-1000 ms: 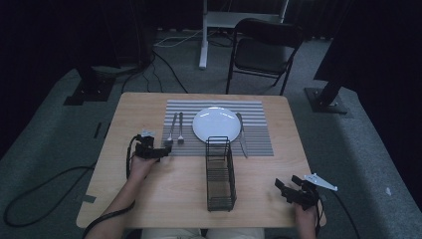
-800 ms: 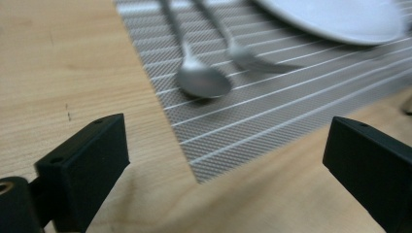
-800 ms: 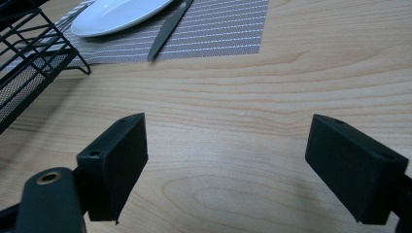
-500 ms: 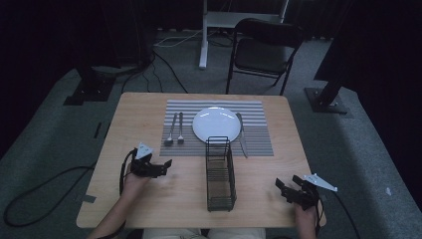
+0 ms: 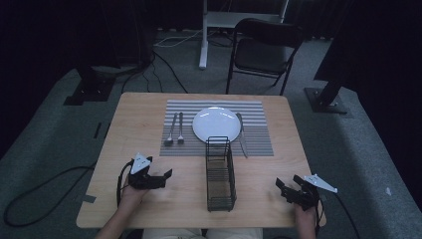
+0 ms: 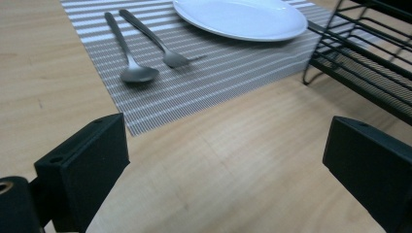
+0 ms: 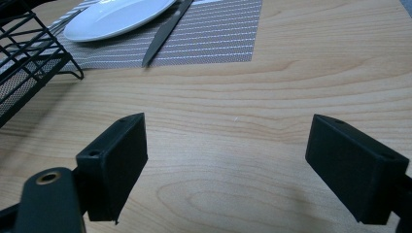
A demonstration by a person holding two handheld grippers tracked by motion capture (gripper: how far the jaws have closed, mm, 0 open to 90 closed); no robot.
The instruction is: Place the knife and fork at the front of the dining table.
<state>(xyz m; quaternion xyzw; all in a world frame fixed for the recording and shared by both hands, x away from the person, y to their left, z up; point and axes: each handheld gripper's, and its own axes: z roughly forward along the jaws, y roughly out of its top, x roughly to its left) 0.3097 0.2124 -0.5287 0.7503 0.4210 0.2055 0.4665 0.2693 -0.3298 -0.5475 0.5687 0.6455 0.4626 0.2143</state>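
Observation:
A striped grey placemat [image 5: 254, 142] lies at the table's far middle with a white plate [image 5: 217, 124] on it. A spoon [image 5: 170, 130] and a fork [image 5: 180, 128] lie left of the plate, and a knife [image 5: 242, 134] lies to its right. A black wire rack [image 5: 220, 174] stands empty in front of the plate. My left gripper [image 5: 163, 179] hovers open over bare wood at the near left, pointing toward the rack [image 6: 364, 53], with the spoon [image 6: 131, 53] and fork [image 6: 160, 43] ahead. Near the front right corner, my right gripper [image 5: 287, 183] is open and holds nothing; the knife [image 7: 163, 34] and plate [image 7: 116, 17] lie beyond it.
The wooden table [image 5: 139, 114] has bare wood to both sides of the rack. A black folding chair [image 5: 266, 50] stands behind the far edge, beside a white stand leg [image 5: 203, 35]. Cables [image 5: 164, 64] and dark stand bases [image 5: 326, 99] lie on the grey carpet.
My left gripper has drawn back from beside the spoon and fork toward the near left of the table. The right gripper has stayed put.

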